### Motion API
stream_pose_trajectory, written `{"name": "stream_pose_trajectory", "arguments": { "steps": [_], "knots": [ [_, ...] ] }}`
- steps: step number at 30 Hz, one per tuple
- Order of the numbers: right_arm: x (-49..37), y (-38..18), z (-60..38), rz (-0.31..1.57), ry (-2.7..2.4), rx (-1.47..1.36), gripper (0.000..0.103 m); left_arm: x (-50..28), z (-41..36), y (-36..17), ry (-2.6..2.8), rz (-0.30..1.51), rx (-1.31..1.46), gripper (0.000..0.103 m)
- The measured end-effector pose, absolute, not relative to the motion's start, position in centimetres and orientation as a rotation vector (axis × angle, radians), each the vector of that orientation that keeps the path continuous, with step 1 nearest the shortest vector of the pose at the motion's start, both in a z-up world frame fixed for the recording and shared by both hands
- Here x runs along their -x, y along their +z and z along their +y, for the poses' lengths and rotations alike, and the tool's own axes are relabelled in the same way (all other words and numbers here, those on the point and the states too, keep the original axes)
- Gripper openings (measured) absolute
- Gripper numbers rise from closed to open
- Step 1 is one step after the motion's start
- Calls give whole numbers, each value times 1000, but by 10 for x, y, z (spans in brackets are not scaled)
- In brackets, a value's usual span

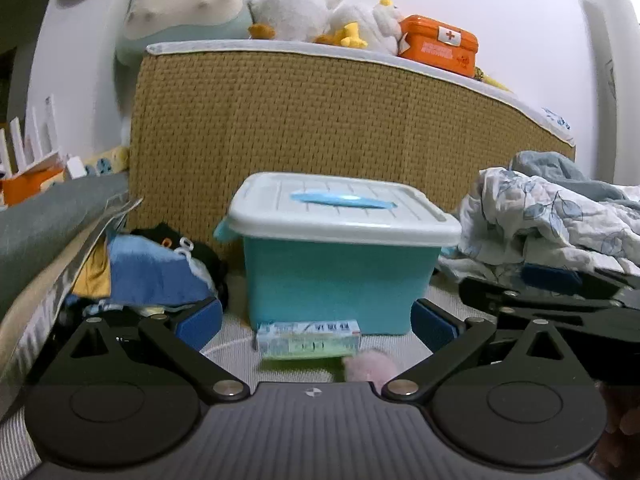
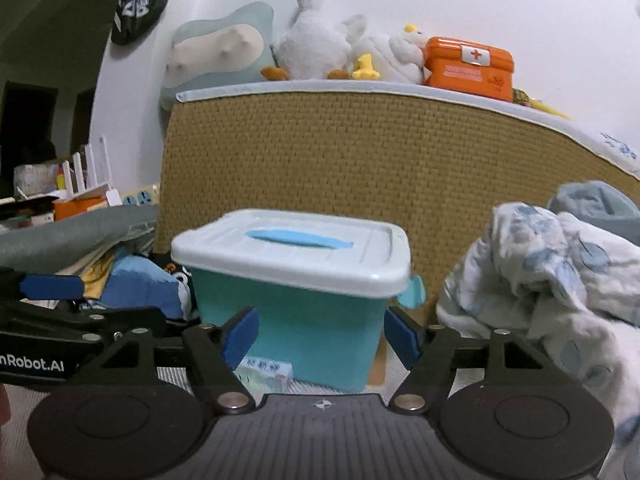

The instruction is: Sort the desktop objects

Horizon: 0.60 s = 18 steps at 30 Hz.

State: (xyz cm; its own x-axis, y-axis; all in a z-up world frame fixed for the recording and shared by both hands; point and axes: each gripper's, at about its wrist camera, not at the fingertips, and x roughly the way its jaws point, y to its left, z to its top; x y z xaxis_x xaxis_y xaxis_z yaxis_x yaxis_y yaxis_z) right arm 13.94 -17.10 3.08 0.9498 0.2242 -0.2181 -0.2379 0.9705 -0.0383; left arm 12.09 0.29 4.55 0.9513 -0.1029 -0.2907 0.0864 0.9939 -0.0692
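A teal storage box (image 1: pixel 336 280) with a closed white lid stands in front of a woven headboard; it also shows in the right wrist view (image 2: pixel 296 320). A small green and white carton (image 1: pixel 308 340) lies flat against the box's front, also seen in the right wrist view (image 2: pixel 266 374). A pink fluffy object (image 1: pixel 370 366) lies just right of the carton. My left gripper (image 1: pixel 316 322) is open and empty, its fingers either side of the carton, short of it. My right gripper (image 2: pixel 320 334) is open and empty, its fingers flanking the box's lower front.
A crumpled floral blanket (image 1: pixel 552 216) lies to the right. Blue and dark clothes (image 1: pixel 156 268) are piled to the left beside a grey cushion edge (image 1: pixel 52 216). Plush toys (image 1: pixel 320 12) and an orange first-aid tin (image 1: pixel 440 46) sit on the headboard.
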Motion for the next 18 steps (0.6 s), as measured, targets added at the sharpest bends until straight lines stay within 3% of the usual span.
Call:
{"name": "stream_pose_trajectory", "arguments": {
  "steps": [18],
  "knots": [
    [-36,18,-190,203,132,-47,87,-40,10,39,-55,304,119,103]
  ]
}}
